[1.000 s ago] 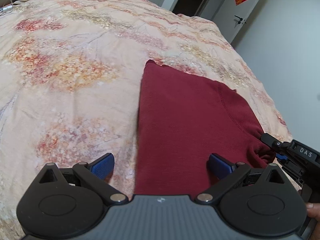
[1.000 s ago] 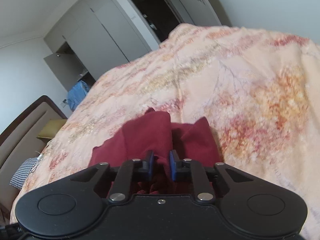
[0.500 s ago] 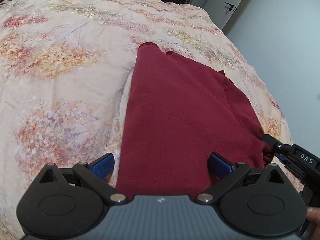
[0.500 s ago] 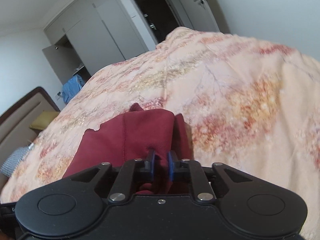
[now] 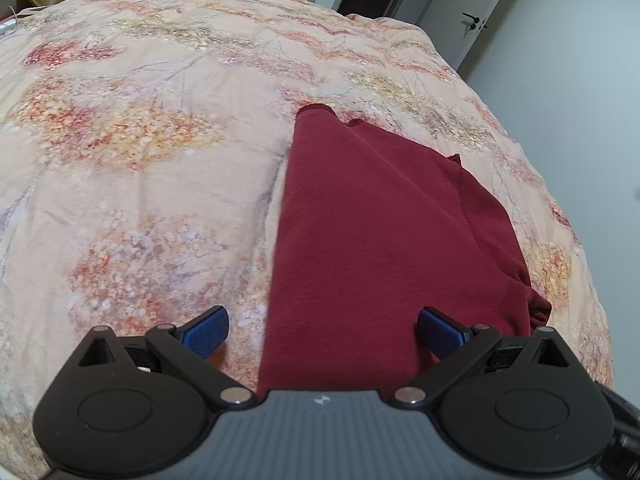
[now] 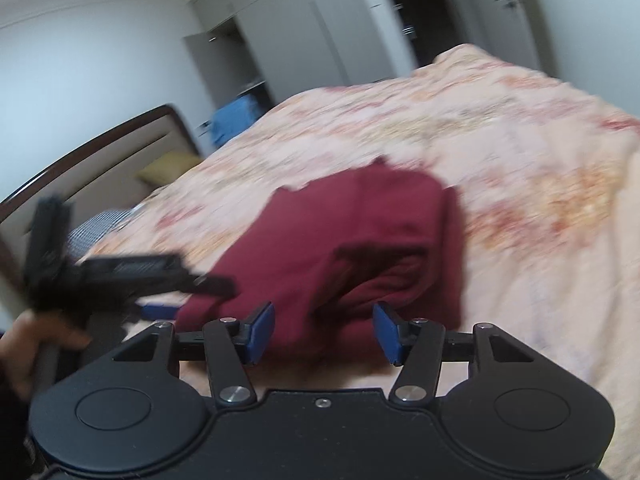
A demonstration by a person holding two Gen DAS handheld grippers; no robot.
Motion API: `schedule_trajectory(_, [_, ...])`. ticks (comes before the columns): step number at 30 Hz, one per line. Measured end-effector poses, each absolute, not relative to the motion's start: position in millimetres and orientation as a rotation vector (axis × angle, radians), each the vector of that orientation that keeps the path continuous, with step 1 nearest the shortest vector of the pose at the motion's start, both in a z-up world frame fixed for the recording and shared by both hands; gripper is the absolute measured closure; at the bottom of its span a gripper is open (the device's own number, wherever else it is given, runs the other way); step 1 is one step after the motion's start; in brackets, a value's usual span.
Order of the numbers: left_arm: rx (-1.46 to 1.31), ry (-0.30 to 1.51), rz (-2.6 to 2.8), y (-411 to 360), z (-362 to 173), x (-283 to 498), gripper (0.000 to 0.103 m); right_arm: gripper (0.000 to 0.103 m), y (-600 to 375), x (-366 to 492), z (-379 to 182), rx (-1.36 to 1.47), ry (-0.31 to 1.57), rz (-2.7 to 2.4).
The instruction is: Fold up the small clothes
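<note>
- The dark red garment (image 5: 384, 240) lies on the floral bedspread (image 5: 140, 140), already doubled over lengthwise, with a loose lump of cloth at its near right corner.
- The right gripper (image 6: 324, 330) is letting go: its jaws are opening, the bunched cloth sits between the blue pads (image 6: 262, 330) but they no longer press on it.
- To do this release well, I'd say clear the pads straight off the fabric so the fold isn't dragged askew, then flatten that rumpled corner before the next fold.
- The left gripper (image 5: 324, 332) hangs above the near edge of the garment, jaws spread wide, holding nothing, tipped steeply down at the bed.
- From the right wrist view, a hand (image 6: 28, 344) grasps the left tool's handle off to the side; that picture is blurred, the right tool angled more shallowly toward the bed.
</note>
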State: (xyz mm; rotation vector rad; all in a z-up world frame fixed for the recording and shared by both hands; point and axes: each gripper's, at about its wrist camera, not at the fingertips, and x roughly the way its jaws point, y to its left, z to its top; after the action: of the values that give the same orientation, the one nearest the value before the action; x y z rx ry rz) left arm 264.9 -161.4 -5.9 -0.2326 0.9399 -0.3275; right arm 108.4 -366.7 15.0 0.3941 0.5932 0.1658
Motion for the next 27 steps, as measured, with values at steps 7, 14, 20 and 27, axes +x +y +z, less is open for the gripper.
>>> schedule_trajectory(7, [-0.223, 0.921, -0.327, -161, 2, 261, 0.0, 0.096, -345, 120, 10, 0.361, 0.635, 0.121])
schedule_trajectory(14, [-0.217, 0.923, -0.324, -160, 0, 261, 0.0, 0.098, -352, 109, 11, 0.336, 0.631, 0.089])
schedule_trajectory(20, [-0.213, 0.968, -0.312, -158, -15, 262, 0.0, 0.097, -352, 112, -5, 0.362, 0.672, 0.075])
schedule_trajectory(27, [-0.228, 0.969, -0.312, -155, -18, 263, 0.0, 0.074, -356, 110, 0, 0.373, 0.668, 0.089])
